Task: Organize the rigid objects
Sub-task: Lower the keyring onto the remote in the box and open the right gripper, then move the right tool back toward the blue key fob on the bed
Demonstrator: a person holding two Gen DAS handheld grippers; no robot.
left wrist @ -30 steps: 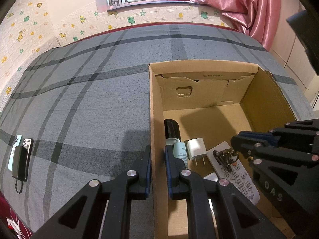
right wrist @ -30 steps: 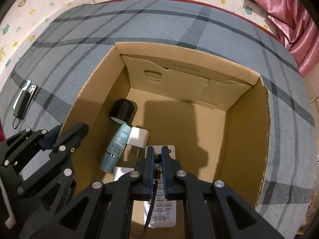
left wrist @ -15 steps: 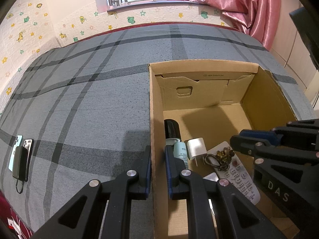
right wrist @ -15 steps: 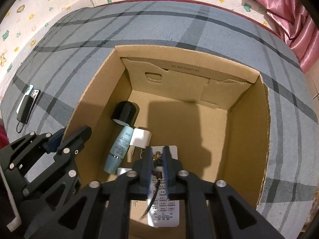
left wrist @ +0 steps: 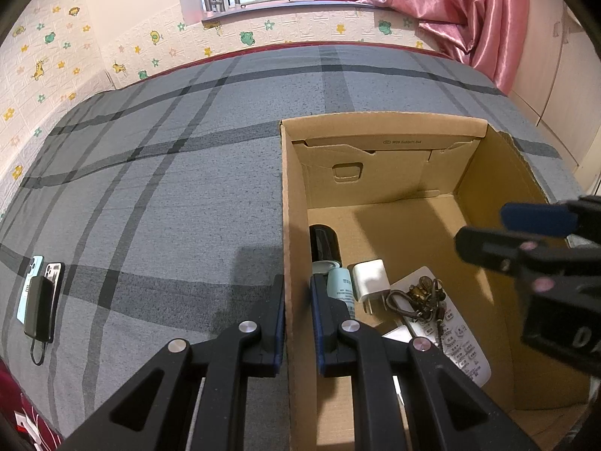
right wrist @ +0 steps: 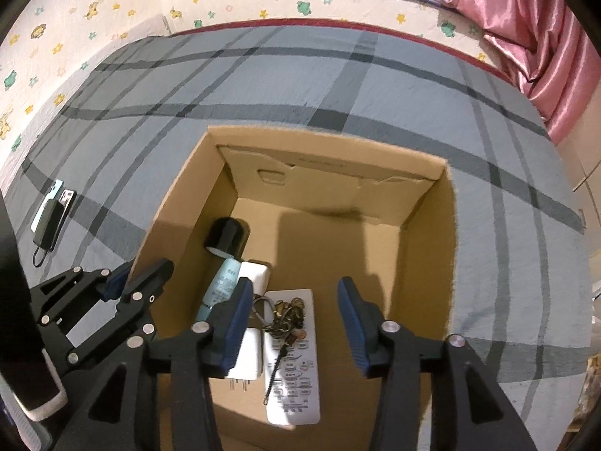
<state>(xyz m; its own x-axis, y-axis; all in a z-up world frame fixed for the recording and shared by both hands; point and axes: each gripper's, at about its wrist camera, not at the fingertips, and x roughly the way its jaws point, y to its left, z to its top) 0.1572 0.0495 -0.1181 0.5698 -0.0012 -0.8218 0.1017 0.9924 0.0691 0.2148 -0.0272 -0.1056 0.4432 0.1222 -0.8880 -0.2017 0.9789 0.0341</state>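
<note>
1. Inside the cardboard box (right wrist: 424, 225), the key bunch (right wrist: 287, 315) lies on the remote (right wrist: 296, 376), beside charger plug (left wrist: 370, 280) & toner bottle (right wrist: 221, 285).
2. Right gripper (right wrist: 293, 323): jaws opening, nothing between them; release step.
3. Left gripper (left wrist: 296, 319) clamps the box's side wall, steadying.
4. Next: prob. lift clear w/o snagging the keys.

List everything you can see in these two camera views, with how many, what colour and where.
cardboard box: one, brown, open-topped, on the bedspread
bottle: one, pale blue with black cap, lying in the box by its left wall
charger plugs: two, white, in the box beside the bottle
remote control: one, white, flat on the box floor
key bunch: one, dark metal, lying on the remote control
phones: two, with a black power bank on top, on the bedspread at far left
bedspread: one, grey plaid
curtain: one, pink, by the window
left gripper: black, shut on the box wall
right gripper: black, opening above the key bunch, not touching it
</note>
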